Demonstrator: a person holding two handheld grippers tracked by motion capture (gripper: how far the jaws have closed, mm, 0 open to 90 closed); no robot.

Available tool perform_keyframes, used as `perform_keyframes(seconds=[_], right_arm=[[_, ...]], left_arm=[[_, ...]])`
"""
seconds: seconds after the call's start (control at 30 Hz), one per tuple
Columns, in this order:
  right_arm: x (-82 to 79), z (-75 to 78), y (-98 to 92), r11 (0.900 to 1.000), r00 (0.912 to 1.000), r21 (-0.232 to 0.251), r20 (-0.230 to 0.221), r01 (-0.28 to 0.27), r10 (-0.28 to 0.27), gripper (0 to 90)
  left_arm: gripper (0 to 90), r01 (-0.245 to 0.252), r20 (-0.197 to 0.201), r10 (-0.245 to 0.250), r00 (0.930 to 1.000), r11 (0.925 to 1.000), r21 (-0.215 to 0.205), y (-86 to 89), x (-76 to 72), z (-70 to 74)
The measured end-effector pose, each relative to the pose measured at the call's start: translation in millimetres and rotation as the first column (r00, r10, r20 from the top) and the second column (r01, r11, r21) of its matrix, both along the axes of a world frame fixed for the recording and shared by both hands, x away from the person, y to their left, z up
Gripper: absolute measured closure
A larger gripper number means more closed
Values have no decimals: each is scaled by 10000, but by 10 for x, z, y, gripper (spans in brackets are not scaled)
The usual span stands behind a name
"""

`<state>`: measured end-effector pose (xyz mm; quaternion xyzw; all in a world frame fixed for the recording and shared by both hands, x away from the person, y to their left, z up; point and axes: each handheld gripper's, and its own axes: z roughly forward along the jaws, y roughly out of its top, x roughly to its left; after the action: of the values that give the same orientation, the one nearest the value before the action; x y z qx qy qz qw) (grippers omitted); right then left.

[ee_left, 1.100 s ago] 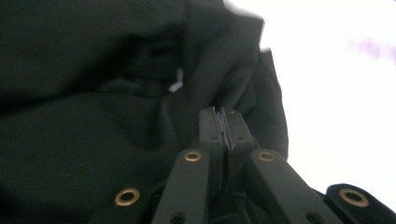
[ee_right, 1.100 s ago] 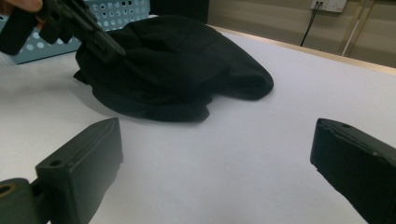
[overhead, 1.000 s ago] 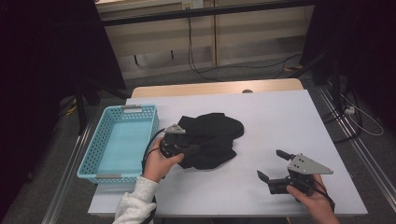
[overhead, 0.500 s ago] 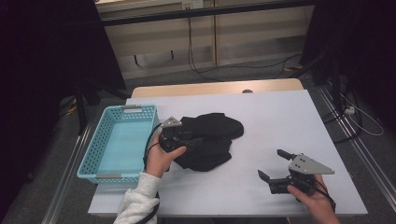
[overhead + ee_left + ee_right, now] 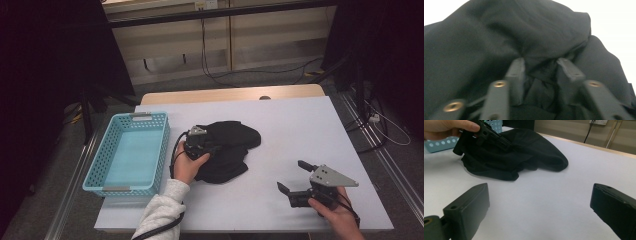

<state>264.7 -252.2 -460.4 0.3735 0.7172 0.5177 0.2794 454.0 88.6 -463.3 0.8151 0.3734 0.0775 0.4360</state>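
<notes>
While the left gripper (image 5: 540, 71) has just been closing on the black cloth (image 5: 227, 150), bunched between its jaws, the right gripper (image 5: 296, 179) rests wide apart at near right.

My left tool's (image 5: 540, 72) tips were buried in blurred black cloth (image 5: 499, 42); at 6 o'clock the frame's edge cut off my right hand (image 5: 336, 216).

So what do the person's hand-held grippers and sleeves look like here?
Both are black with two blocky jaws. The right hand-held gripper carries a grey three-cornered plate on top. The left hand-held gripper trails a black cable; that arm wears a light grey sleeve.
</notes>
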Motion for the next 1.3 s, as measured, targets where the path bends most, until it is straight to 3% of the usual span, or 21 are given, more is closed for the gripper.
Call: perform_keyframes(seconds=[0.07, 0.17, 0.3, 0.5, 0.7, 0.93, 1.0, 1.07, 1.17, 1.23, 1.3], right_arm=[[10, -8, 5, 10000, 10000, -35, -59, 16, -16, 15], [45, -12, 13, 9999, 9999, -101, -118, 47, -48, 16], [133, -8, 9, 9996, 9995, -177, -196, 237, -241, 19], [248, 21, -33, 9973, 9973, -335, -323, 655, -665, 22], [364, 23, -38, 9952, 9944, -414, -536, 885, -907, 28], [455, -4, -11, 9939, 9921, -467, -721, 1000, -1032, 25], [478, -5, 2, 9940, 9918, -439, -752, 1002, -1033, 25], [496, 1, 20, 9939, 9920, -476, -740, 991, -1024, 26], [526, 8, 49, 9940, 9924, -543, -736, 947, -985, 27], [544, 8, 63, 9939, 9923, -567, -751, 949, -990, 27], [558, 6, 76, 9934, 9916, -587, -783, 982, -1026, 27]], left_arm=[[722, 122, 115, -124, 9999, 9998, 166, -24, -7, -8], [833, 361, -163, -358, 9992, 9992, 164, -54, -28, 5], [855, 660, -767, -672, 9948, 9976, -184, -51, -59, 27], [860, 1124, -802, -1149, 9901, 9931, -347, -117, -159, 102], [863, 1993, -806, -2041, 9756, 9778, -643, -250, -286, 236], [866, 2531, -758, -2599, 9627, 9633, -890, -306, -372, 337], [866, 2844, -726, -2933, 9533, 9521, -1124, -335, -414, 396], [866, 2946, -532, -3020, 9518, 9488, -1143, -363, -455, 472], [865, 3248, -347, -3318, 9427, 9365, -1318, -370, -495, 562], [865, 3145, -136, -3185, 9478, 9411, -1243, -352, -490, 591], [863, 2835, -26, -2858, 9583, 9517, -1175, -302, -454, 584]])
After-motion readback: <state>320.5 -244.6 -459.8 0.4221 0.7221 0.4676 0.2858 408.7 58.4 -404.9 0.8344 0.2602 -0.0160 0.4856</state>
